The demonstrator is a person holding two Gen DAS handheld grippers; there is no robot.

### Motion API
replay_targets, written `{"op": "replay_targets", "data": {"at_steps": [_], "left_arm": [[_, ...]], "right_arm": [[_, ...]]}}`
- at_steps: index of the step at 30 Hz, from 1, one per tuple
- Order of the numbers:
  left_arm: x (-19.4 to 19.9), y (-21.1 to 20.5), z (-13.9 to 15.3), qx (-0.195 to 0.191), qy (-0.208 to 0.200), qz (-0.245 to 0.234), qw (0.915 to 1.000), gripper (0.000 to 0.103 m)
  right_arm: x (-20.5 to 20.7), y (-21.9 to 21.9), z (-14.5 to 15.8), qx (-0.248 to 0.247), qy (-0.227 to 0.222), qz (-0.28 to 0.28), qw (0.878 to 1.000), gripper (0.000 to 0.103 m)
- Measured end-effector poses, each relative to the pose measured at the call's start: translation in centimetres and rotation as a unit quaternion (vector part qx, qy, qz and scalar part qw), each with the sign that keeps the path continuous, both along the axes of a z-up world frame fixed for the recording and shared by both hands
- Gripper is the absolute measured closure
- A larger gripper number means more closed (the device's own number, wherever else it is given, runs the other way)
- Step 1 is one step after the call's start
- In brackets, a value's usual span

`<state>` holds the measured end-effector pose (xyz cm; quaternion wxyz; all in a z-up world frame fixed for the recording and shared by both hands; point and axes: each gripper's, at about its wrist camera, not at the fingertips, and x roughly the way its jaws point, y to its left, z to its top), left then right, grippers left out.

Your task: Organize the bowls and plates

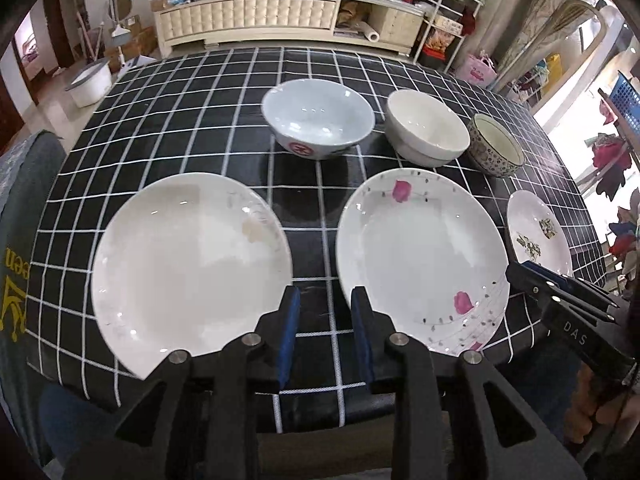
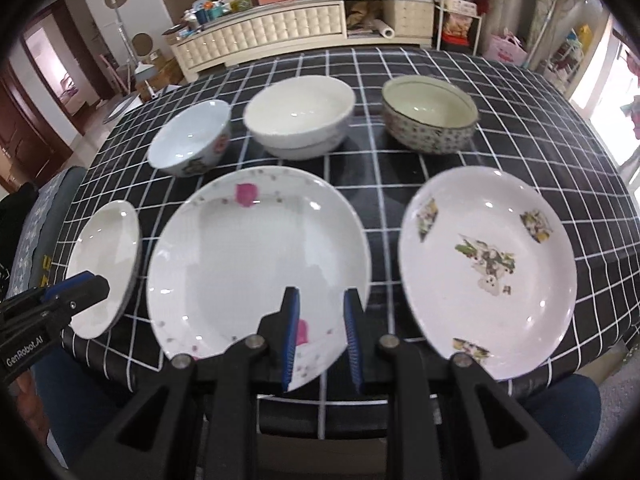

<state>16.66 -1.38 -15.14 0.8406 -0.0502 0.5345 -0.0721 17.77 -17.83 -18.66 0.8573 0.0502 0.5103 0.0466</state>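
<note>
Three plates lie in a row along the near edge of the checked table: a plain white plate (image 1: 188, 268) (image 2: 104, 264) on the left, a pink-flower plate (image 1: 420, 256) (image 2: 248, 264) in the middle, a leaf-print plate (image 1: 538, 236) (image 2: 488, 264) on the right. Behind them stand a pale blue bowl (image 1: 318, 118) (image 2: 190, 138), a white bowl (image 1: 426, 128) (image 2: 298, 116) and a speckled bowl (image 1: 496, 144) (image 2: 430, 116). My left gripper (image 1: 325, 312) hangs open over the gap between the white and flower plates, holding nothing. My right gripper (image 2: 322, 312) is open above the flower plate's right rim.
The black tablecloth (image 1: 192, 128) with white grid lines covers a round table. A cream sideboard (image 1: 248, 20) piled with clutter stands behind it. A white tub (image 1: 90, 82) sits on the floor at left, and a wire rack (image 1: 448, 24) at the back right. A person's legs show below the table edge.
</note>
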Motion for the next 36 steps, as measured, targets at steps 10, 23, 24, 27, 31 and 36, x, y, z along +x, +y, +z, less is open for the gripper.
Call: {"op": "replay_targets", "data": {"at_steps": [10, 23, 24, 27, 31, 36], "left_arm": [[2.5, -1.6, -2.8, 0.011, 0.031, -0.018, 0.9993, 0.074], [4.2, -2.8, -5.2, 0.018, 0.053, -0.038, 0.9977, 0.080], [4.2, -2.9, -5.4, 0.018, 0.054, -0.038, 0.9977, 0.081], [4.4, -3.1, -5.7, 0.023, 0.055, -0.038, 0.9975, 0.087], [4.5, -3.1, -5.7, 0.021, 0.053, -0.039, 0.9976, 0.091], [4.5, -2.9, -5.7, 0.012, 0.053, -0.036, 0.9978, 0.092]], "right_arm": [[1.7, -1.6, -1.8, -0.005, 0.024, -0.008, 1.000, 0.077], [3.4, -1.8, -3.9, -0.007, 0.045, -0.003, 0.999, 0.077], [3.5, -1.7, -4.0, -0.009, 0.046, -0.003, 0.999, 0.077], [3.5, -1.6, -4.1, -0.014, 0.043, 0.000, 0.999, 0.077], [3.4, -1.6, -4.1, -0.015, 0.041, -0.008, 0.999, 0.078], [3.2, -1.0, -4.0, -0.024, 0.038, -0.008, 0.999, 0.081]]}}
